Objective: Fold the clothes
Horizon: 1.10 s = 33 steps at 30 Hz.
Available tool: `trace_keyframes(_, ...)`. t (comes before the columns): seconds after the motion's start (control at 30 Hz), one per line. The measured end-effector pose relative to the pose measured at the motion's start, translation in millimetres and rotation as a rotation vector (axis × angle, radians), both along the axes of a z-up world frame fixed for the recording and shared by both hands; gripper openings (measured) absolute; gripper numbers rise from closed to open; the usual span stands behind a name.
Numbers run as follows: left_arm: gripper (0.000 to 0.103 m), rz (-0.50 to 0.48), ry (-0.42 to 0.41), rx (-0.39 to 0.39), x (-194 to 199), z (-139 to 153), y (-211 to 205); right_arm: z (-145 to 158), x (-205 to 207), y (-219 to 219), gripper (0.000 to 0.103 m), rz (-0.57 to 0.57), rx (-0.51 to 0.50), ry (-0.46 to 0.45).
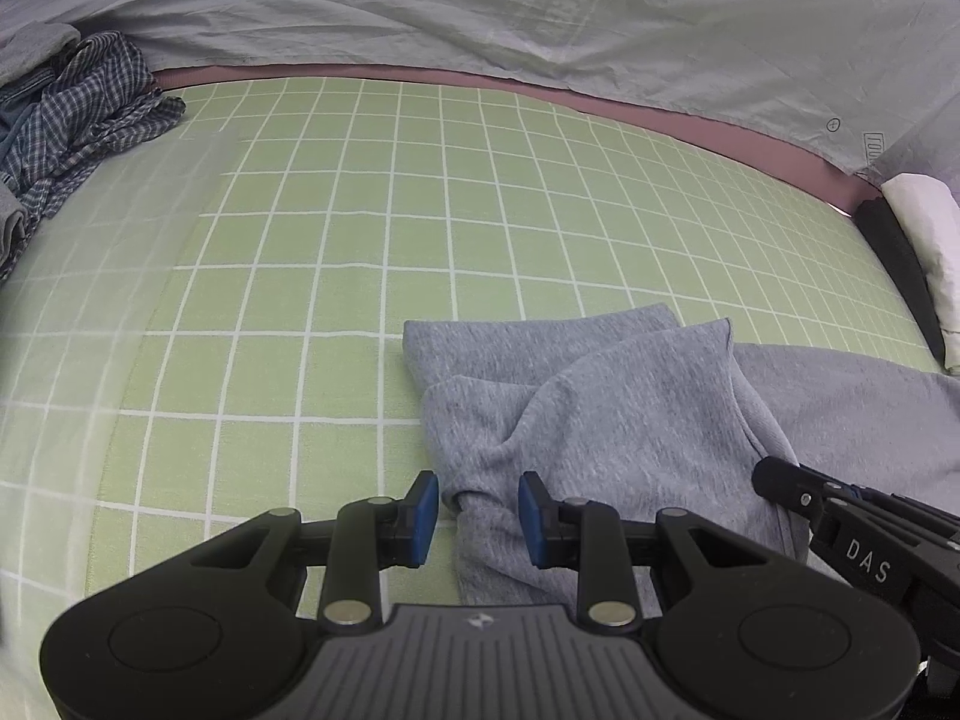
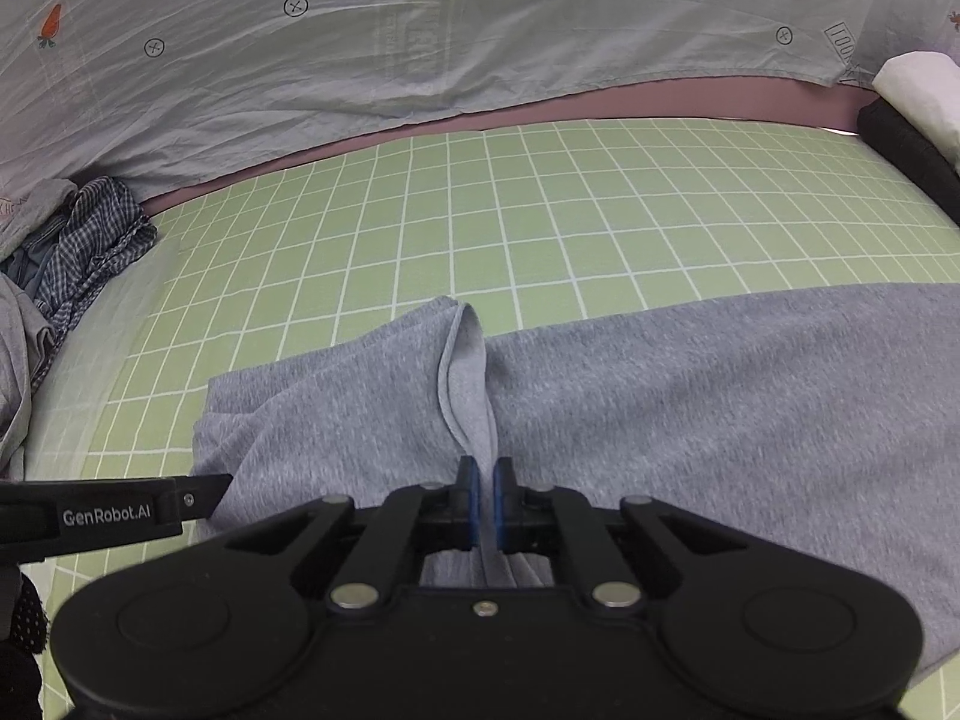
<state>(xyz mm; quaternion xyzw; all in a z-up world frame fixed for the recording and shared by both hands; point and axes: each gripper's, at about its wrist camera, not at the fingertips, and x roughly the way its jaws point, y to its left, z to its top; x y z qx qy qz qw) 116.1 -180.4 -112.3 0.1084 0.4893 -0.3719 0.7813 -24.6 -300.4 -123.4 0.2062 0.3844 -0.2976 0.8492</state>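
Observation:
A grey knit garment [image 1: 630, 408] [image 2: 720, 396] lies on a green checked sheet [image 1: 360, 210], its left end folded over itself. My left gripper [image 1: 478, 519] has a bunched edge of that left end between its blue pads, the cloth gathered into a roll and creases running toward it. My right gripper [image 2: 485, 501] is shut on a thin raised fold of the same garment, which stands up as a ridge ahead of the pads. Each gripper shows at the edge of the other's view: the right gripper body [image 1: 840, 516] and the left gripper body [image 2: 120, 513].
A crumpled pile with a blue checked shirt [image 1: 84, 114] [image 2: 90, 240] sits at the far left. A pale sheet printed with carrots [image 2: 420, 48] covers the back. Folded white cloth [image 1: 924, 240] on a black item [image 2: 900, 138] lies at the right edge.

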Motion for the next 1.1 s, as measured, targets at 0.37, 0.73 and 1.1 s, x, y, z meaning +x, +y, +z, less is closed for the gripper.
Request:
trace_keyframes(0.37, 0.032, -0.095, -0.024, 0.019, -40, 4, -10, -11, -39, -13, 0.007, -0.095, -0.064, 0.094)
trace_keyframes(0.73, 0.033, -0.133, -0.031, 0.094, -85, -1, -9, -13, -97, -36, 0.03, -0.226, -0.01, 0.067)
trace_keyframes(1.1, 0.042, 0.026, -0.014, 0.168, -147, -11, -31, -7, -179, -99, 0.038, -0.272, 0.03, 0.037)
